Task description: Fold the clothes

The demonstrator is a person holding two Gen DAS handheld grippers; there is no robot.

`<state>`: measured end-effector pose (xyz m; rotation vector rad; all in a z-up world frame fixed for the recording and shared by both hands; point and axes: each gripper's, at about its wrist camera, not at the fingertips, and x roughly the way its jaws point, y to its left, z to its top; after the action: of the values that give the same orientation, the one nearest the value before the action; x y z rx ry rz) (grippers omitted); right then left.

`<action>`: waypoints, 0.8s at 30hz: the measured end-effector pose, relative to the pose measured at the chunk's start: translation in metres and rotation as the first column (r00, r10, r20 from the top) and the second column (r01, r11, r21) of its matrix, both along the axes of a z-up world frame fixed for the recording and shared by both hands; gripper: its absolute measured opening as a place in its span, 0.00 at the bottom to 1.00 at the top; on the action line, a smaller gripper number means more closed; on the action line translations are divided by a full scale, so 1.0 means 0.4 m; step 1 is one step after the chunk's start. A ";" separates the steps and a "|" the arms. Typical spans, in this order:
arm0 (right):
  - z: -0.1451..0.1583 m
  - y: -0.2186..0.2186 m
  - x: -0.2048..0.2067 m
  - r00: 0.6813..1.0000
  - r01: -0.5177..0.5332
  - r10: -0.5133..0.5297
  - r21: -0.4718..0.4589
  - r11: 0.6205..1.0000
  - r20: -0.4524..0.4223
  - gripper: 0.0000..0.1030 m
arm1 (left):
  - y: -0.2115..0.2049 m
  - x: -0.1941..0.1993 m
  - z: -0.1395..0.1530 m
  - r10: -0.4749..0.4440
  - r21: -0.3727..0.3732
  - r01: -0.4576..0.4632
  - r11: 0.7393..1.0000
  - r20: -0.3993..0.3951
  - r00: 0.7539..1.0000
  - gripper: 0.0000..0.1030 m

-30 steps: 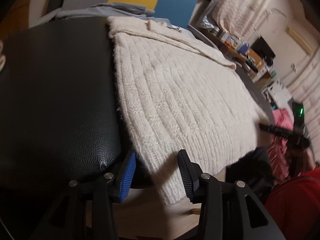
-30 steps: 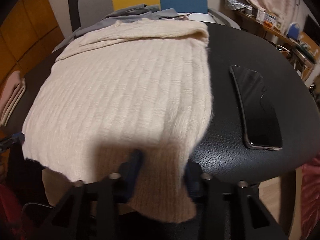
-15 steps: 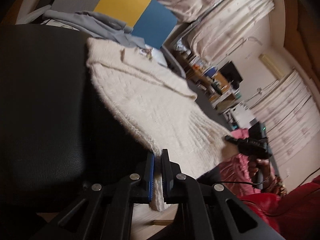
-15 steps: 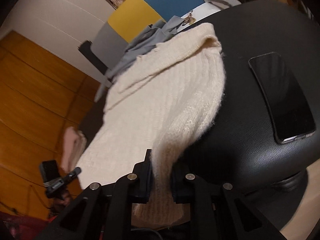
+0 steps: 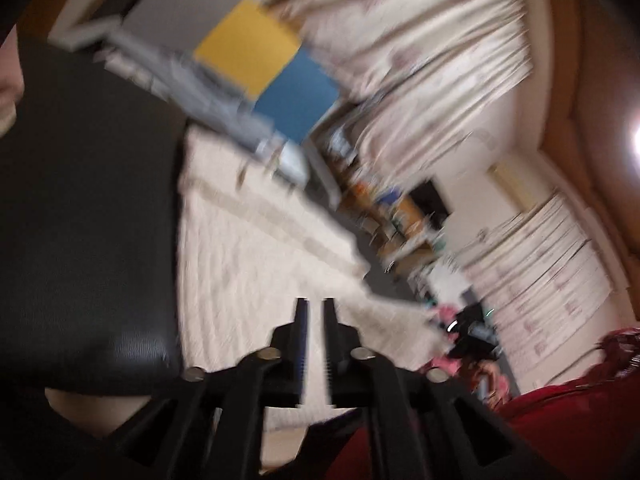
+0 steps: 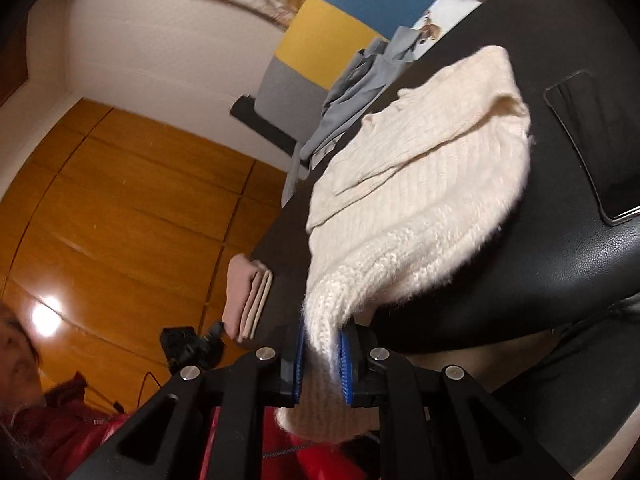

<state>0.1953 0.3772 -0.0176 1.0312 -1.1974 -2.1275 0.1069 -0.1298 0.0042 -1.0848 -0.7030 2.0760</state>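
Observation:
A cream knitted sweater (image 5: 248,264) lies on a black leather tabletop (image 5: 80,200). In the blurred left wrist view, my left gripper (image 5: 315,304) holds the near hem at its left corner. Its jaws are opening slightly, and cream knit still fills the narrow gap between them. In the right wrist view, my right gripper (image 6: 322,328) is shut on the hem's other corner. There the sweater (image 6: 432,184) rises off the tabletop (image 6: 560,264), and its end hangs below the blue pads (image 6: 345,360).
A black phone (image 6: 588,148) lies on the table to the right of the sweater. A folded pink garment (image 6: 246,300) sits at the left edge. A grey garment (image 6: 360,92) lies behind the sweater, in front of coloured panels. A red sleeve (image 5: 560,420) fills the lower right.
Both grippers closed on the sweater's near hem, then rose and rolled, lifting it off the table edge. The gap between the left jaws has since widened a little.

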 end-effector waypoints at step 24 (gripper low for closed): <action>0.110 0.004 -0.267 0.986 0.036 -0.032 0.019 0.999 -0.166 0.14 | 0.052 -0.019 -0.296 -0.086 0.018 0.085 0.996 0.375 0.923 0.46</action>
<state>0.0885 0.3787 0.0262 0.8291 -1.1217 -2.2087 0.0994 -0.1090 -0.1143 -1.5080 -0.8228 1.8095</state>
